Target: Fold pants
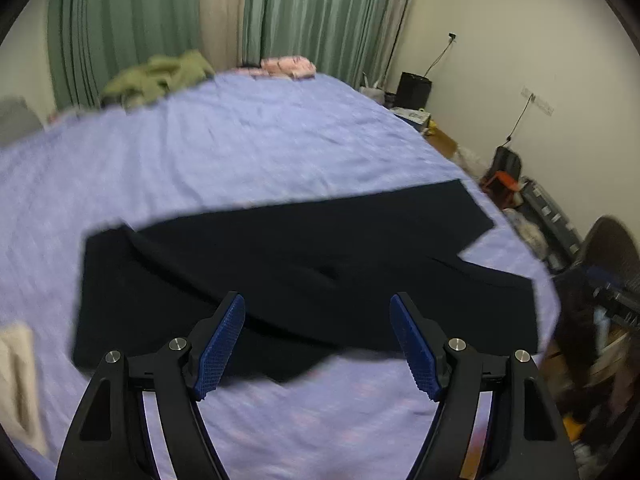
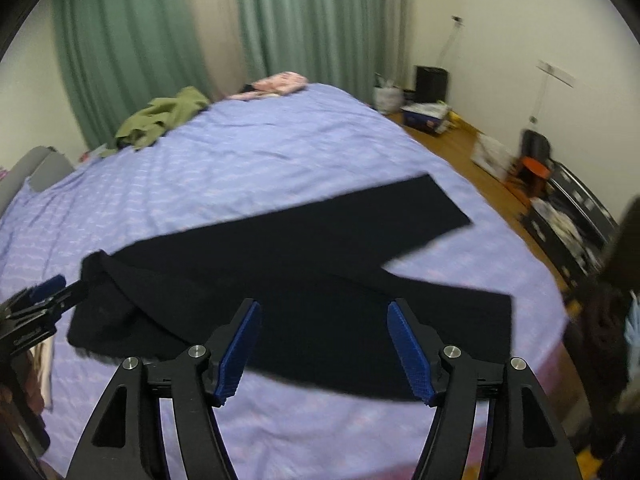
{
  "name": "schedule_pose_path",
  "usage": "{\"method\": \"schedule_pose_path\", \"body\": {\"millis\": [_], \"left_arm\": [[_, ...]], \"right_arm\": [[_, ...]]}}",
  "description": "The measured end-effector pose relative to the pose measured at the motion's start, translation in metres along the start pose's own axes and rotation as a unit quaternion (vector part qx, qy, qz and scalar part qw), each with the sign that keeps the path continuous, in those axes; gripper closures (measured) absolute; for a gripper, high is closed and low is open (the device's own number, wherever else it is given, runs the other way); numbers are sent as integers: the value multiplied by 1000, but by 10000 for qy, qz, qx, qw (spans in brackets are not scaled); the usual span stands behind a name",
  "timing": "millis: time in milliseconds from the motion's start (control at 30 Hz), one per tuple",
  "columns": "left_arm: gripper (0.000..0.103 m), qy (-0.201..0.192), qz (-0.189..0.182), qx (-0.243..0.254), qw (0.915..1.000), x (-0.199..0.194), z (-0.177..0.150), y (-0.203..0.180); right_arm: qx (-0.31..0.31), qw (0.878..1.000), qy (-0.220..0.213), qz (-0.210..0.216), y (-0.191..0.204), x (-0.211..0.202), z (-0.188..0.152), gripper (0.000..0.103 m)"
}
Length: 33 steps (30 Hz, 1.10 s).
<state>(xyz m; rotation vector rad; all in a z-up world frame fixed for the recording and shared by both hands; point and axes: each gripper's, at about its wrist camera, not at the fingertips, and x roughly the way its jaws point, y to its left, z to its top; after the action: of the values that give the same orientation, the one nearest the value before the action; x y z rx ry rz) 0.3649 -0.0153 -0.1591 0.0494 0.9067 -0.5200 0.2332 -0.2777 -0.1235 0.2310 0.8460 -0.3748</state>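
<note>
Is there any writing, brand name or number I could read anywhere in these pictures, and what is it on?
No text can be read in either view.
Black pants: plain, no label showing.
Purple bedsheet: a faint pattern only, no words.
Box on the floor: printed, but too small and blurred to read.
Wall fitting: any markings are too small to read.

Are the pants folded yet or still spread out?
Spread out: the pants lie flat on the bed, both legs splayed apart, only the waist end slightly turned over.

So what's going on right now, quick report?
Left tongs open, empty; right tongs open, empty. Black pants spread flat on the bed, legs apart. Nothing in the way.
</note>
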Motion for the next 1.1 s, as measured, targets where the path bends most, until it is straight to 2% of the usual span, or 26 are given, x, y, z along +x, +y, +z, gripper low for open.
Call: {"method": "schedule_pose_path", "body": {"millis": [167,267,400,633,767,933,1100], "left_arm": [[29,411,-140,-797,9959,27,-31,-37],[29,558,34,-1071,9927,48,-49,-60],[29,704,268,-990,9922,77,-63,-85],[29,960,532,-940,9895,134,-78,-113],[29,1102,590,-792,9890,159,-88,-126],[29,1236,613,-599,9886,179,-97,-133],[29,1260,577,-599,9885,191,-101,-130]], "right_arm": [[483,9978,147,-421,-67,-2,-27,36],[978,9926,291,-655,-106,13,-42,32],[1698,9820,511,-648,-154,48,-62,31],[2294,9679,872,-538,-203,101,-109,31],[2663,9575,996,-492,-219,120,-135,31],[3469,9312,1112,-112,-237,145,-164,31],[3689,9218,1191,-53,-242,165,-178,31]]}}
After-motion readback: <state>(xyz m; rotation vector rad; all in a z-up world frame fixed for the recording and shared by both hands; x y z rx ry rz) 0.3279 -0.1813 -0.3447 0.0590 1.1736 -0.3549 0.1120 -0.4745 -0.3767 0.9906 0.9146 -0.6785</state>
